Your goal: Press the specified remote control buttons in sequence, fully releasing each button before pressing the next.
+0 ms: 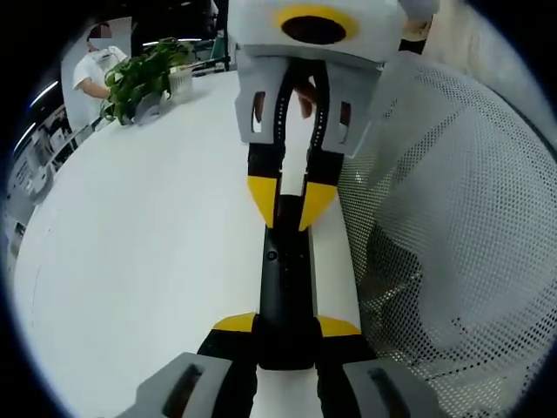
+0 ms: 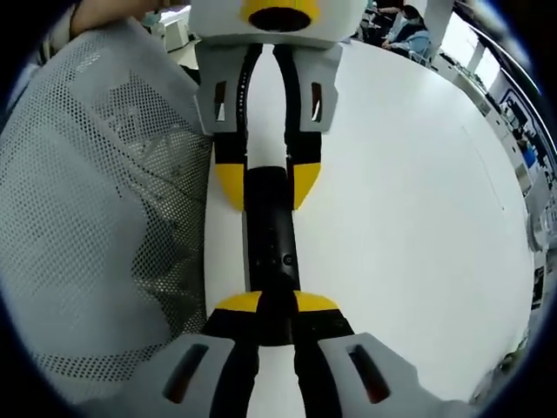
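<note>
Two grippers clamp one black remote (image 1: 285,287) from opposite ends above a white table (image 1: 148,252). In the left gripper view, the left gripper (image 1: 287,326) has its yellow-tipped jaws shut on the remote's near end, while the right gripper (image 1: 291,209) comes in from the top and pinches the far end. In the right gripper view the same hold is mirrored: the right gripper (image 2: 275,305) grips the near end of the remote (image 2: 270,235) and the left gripper (image 2: 265,187) the far end. A small round button shows on the remote's face. A white mesh basket (image 1: 452,244) stands just beside the remote; its contents cannot be made out. A green plant (image 1: 144,78) sits at the table's far edge. No writing is readable.
</note>
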Tool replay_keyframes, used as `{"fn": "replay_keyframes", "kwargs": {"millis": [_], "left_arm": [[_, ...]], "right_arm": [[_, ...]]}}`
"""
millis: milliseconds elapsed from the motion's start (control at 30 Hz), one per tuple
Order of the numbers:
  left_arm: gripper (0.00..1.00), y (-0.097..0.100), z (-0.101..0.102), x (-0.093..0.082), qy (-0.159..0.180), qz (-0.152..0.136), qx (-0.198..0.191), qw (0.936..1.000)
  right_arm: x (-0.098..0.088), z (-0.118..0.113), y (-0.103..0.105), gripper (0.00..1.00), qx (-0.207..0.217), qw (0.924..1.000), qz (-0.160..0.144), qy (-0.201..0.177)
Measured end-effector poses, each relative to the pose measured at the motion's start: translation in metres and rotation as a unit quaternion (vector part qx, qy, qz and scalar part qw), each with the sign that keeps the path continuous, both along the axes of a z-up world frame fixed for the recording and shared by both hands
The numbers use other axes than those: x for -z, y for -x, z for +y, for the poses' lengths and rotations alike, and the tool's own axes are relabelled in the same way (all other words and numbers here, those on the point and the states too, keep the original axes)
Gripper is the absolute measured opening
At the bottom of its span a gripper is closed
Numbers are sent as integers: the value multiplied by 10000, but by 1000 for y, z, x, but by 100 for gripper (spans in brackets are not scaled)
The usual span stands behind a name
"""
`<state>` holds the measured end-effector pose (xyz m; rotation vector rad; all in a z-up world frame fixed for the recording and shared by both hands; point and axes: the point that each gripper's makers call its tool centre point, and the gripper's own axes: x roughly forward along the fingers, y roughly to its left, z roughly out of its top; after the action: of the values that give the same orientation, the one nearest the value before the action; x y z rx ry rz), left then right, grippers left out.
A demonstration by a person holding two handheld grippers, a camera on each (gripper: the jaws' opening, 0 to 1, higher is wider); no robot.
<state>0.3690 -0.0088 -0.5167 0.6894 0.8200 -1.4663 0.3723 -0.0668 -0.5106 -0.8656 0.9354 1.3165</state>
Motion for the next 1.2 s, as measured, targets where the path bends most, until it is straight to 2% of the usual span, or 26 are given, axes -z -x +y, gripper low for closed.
{"fn": "replay_keyframes", "kwargs": {"millis": [300,467,500,533,700,900,1067,1200], "left_arm": [[24,0,0,0,6,-3,-4,10000],[24,0,0,0,6,3,-3,10000],[24,0,0,0,9,3,-4,10000],[24,0,0,0,13,2,-6,10000],[24,0,0,1,1,5,1,10000],[24,0,0,1,-5,-1,6,10000],[24,0,0,1,6,7,-4,10000],[24,0,0,0,6,10,-3,10000]], "right_arm": [[-1,8,-1,10,45,9999,83,35],[1,8,1,10,-61,9995,51,305],[1,7,0,10,-302,9986,-74,431],[2,8,1,10,-292,9986,-78,439],[2,6,-1,10,-184,9990,19,405],[2,7,0,9,-147,9991,-31,407],[0,5,-2,10,146,9997,194,96],[0,9,0,9,-101,9998,26,163]]}}
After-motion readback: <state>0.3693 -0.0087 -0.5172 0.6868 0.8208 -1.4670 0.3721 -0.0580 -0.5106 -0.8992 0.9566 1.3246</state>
